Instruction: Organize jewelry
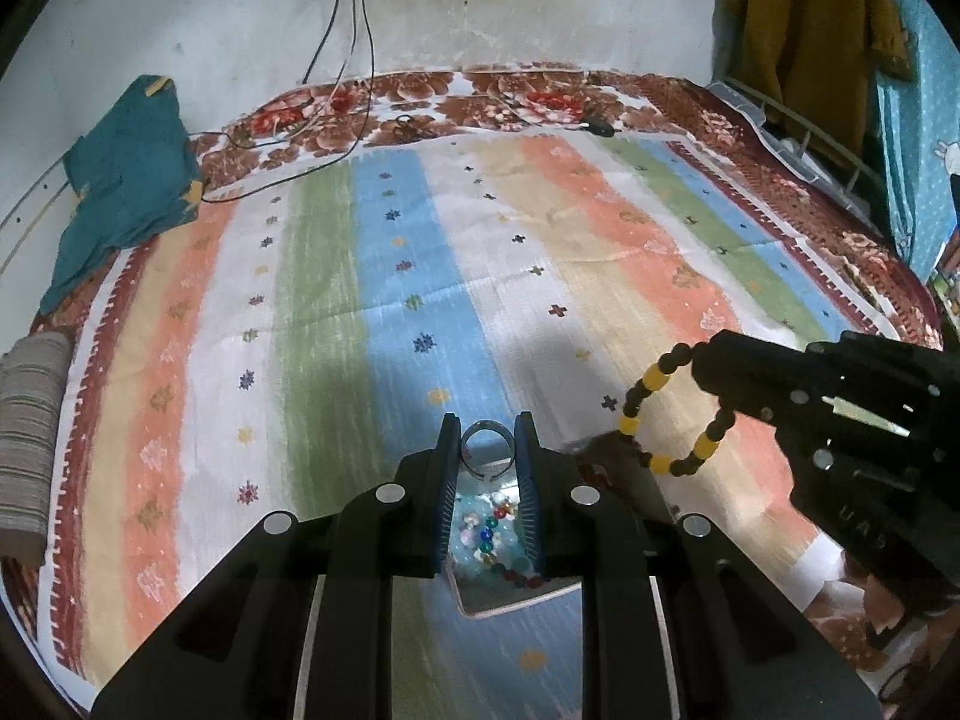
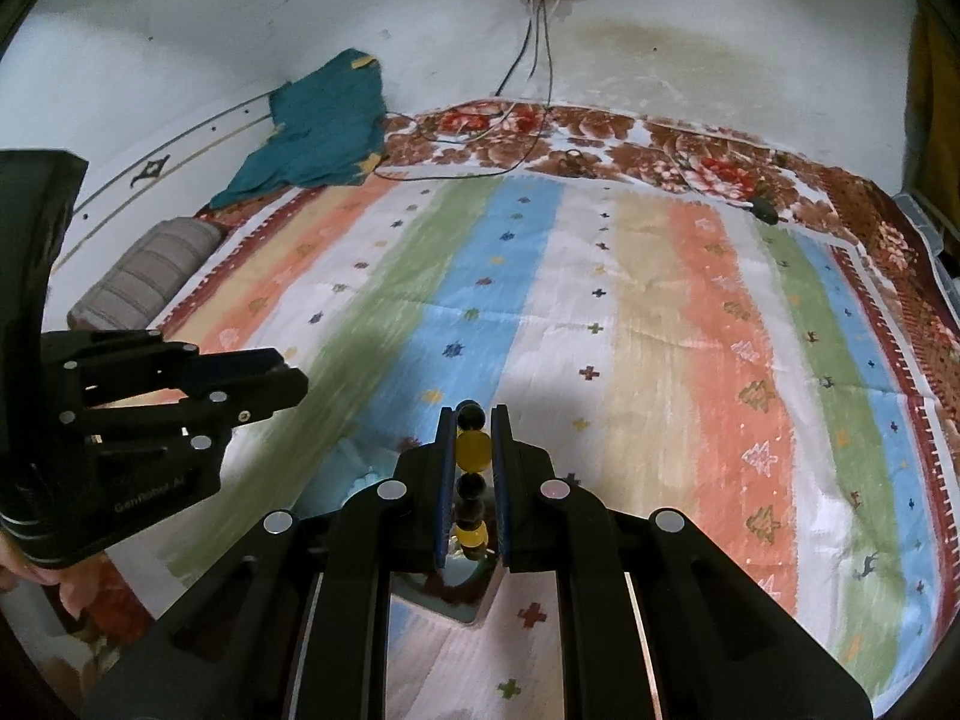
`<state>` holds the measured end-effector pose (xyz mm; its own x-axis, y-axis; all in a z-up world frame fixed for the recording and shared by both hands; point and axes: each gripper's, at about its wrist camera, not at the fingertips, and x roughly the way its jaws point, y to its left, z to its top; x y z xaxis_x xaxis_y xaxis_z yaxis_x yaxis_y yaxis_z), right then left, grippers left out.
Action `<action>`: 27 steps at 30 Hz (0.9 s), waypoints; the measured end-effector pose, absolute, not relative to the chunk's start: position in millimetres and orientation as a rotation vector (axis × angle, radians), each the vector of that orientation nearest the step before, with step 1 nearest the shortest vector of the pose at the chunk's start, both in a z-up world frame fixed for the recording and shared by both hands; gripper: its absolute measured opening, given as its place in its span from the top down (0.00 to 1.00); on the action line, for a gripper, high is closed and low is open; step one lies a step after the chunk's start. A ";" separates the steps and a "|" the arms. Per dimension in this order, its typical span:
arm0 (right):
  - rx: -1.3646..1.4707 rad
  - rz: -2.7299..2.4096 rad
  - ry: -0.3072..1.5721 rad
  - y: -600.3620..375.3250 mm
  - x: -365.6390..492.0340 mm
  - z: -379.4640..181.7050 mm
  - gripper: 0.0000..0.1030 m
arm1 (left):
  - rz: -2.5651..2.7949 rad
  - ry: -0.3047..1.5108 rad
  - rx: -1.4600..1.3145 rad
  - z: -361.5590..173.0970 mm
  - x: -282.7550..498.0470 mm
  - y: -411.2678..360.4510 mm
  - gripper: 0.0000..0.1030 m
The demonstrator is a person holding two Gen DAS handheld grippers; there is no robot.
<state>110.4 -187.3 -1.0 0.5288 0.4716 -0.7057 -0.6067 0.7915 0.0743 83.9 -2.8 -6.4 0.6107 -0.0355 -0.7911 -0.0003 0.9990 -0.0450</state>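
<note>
My left gripper (image 1: 487, 433) is shut on a silver ring (image 1: 487, 444) and holds it above a small white tray (image 1: 516, 600) that holds several coloured beads (image 1: 489, 531). My right gripper (image 2: 473, 420) is shut on a yellow and black bead bracelet (image 2: 471, 450). In the left wrist view the right gripper (image 1: 705, 369) holds the bracelet (image 1: 645, 396) as a hanging loop to the right of the tray. In the right wrist view the left gripper (image 2: 294, 381) is at the left, and the tray (image 2: 474, 609) shows partly under my fingers.
A striped, colourful bedsheet (image 1: 390, 276) covers the bed. A teal cloth (image 1: 120, 180) and a grey pillow (image 1: 30, 438) lie at the left edge. Cables (image 1: 354, 60) hang from a wall socket onto the far end. Clothes (image 1: 798, 30) hang at the back right.
</note>
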 end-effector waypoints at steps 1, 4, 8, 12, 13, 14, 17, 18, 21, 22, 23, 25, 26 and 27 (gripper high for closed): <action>-0.190 0.652 0.783 -186.7 108.1 -1.4 0.88 | -0.022 0.918 -0.045 -6.8 82.9 -2.8 0.83; -0.197 0.666 0.785 -184.3 100.7 -2.4 0.88 | -0.032 0.919 -0.062 -6.0 79.2 -3.6 0.83; -0.192 0.666 0.792 -184.0 98.1 -5.0 0.88 | -0.043 0.926 -0.073 -7.0 78.0 -7.2 0.83; -0.188 0.652 0.833 -187.7 100.5 -13.3 0.74 | -0.050 0.958 -0.052 -13.1 79.8 -10.9 0.66; -0.185 0.629 0.842 -191.6 102.1 -15.2 0.56 | -0.048 0.959 -0.050 -13.8 79.5 -10.5 0.62; -0.183 0.621 0.842 -193.7 102.3 -15.7 0.53 | -0.044 0.959 -0.046 -14.0 79.0 -9.9 0.62; -0.179 0.604 0.848 -201.5 103.2 -17.3 0.53 | -0.038 0.958 -0.055 -13.0 77.2 -6.0 0.56; -0.178 0.597 0.849 -204.4 103.9 -17.1 0.53 | -0.036 0.957 -0.058 -12.6 76.7 -5.2 0.55; -0.172 0.584 0.857 -210.6 103.5 -18.9 0.48 | -0.043 0.964 -0.067 -13.0 71.0 -1.1 0.48; -0.177 0.581 0.856 -211.8 102.0 -19.5 0.46 | -0.045 0.964 -0.069 -12.9 68.6 -0.1 0.46; -0.184 0.578 0.853 -212.4 100.1 -19.8 0.45 | -0.045 0.965 -0.071 -12.7 66.4 0.9 0.43; -0.191 0.581 0.849 -214.6 95.1 -20.1 0.42 | -0.044 0.964 -0.077 -11.7 62.6 2.6 0.40; -0.190 0.584 0.850 -215.8 93.9 -20.2 0.41 | -0.041 0.961 -0.079 -11.0 61.0 3.4 0.37; -0.187 0.586 0.851 -217.9 91.9 -20.2 0.39 | -0.039 0.958 -0.082 -10.3 59.4 3.9 0.36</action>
<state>91.9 -217.9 -20.2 0.5135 0.4118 -0.7528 -0.5569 0.8274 0.0727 59.4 3.9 -10.3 0.5745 -0.0697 -0.8155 -0.0032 0.9962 -0.0874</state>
